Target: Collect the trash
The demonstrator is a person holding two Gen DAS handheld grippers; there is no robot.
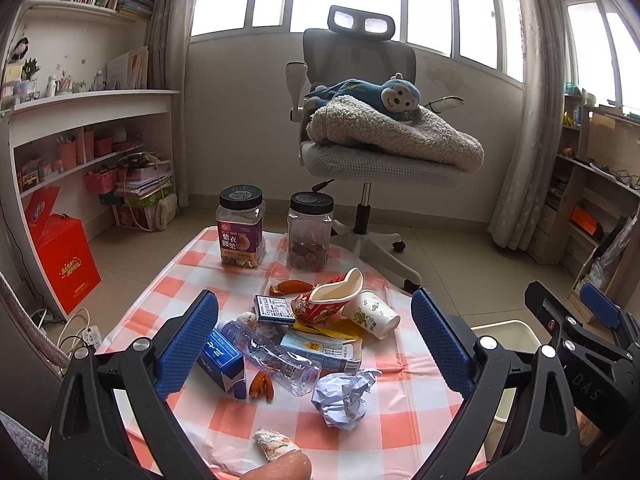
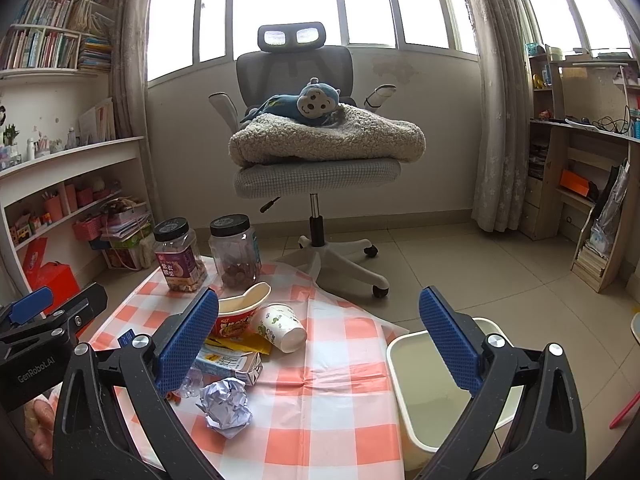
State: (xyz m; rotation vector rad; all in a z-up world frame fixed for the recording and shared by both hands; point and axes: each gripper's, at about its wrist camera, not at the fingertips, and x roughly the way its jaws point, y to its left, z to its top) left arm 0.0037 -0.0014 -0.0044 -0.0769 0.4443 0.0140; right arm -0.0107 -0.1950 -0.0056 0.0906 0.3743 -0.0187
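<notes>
Trash lies on the checked tablecloth (image 1: 400, 432): a crumpled paper ball (image 1: 343, 399) (image 2: 225, 403), a crushed plastic bottle (image 1: 276, 356), a blue carton (image 1: 221, 360), a drink carton (image 1: 324, 348) (image 2: 232, 362), a red noodle cup (image 1: 326, 300) (image 2: 236, 316), a white paper cup (image 1: 372, 314) (image 2: 282, 326), a small box (image 1: 274, 309), orange peels (image 1: 262, 387) and a tissue wad (image 1: 276, 444). My left gripper (image 1: 316, 344) is open above the pile, empty. My right gripper (image 2: 320, 344) is open, empty, between the pile and the cream bin (image 2: 424, 360), whose rim also shows in the left wrist view (image 1: 508, 330).
Two black-lidded snack jars (image 1: 241, 226) (image 1: 310, 232) stand at the table's far edge. An office chair (image 2: 316, 152) with a blanket and a plush monkey is behind. Shelves line both walls. A red box (image 1: 66, 256) and a power strip (image 1: 90, 336) are on the floor left.
</notes>
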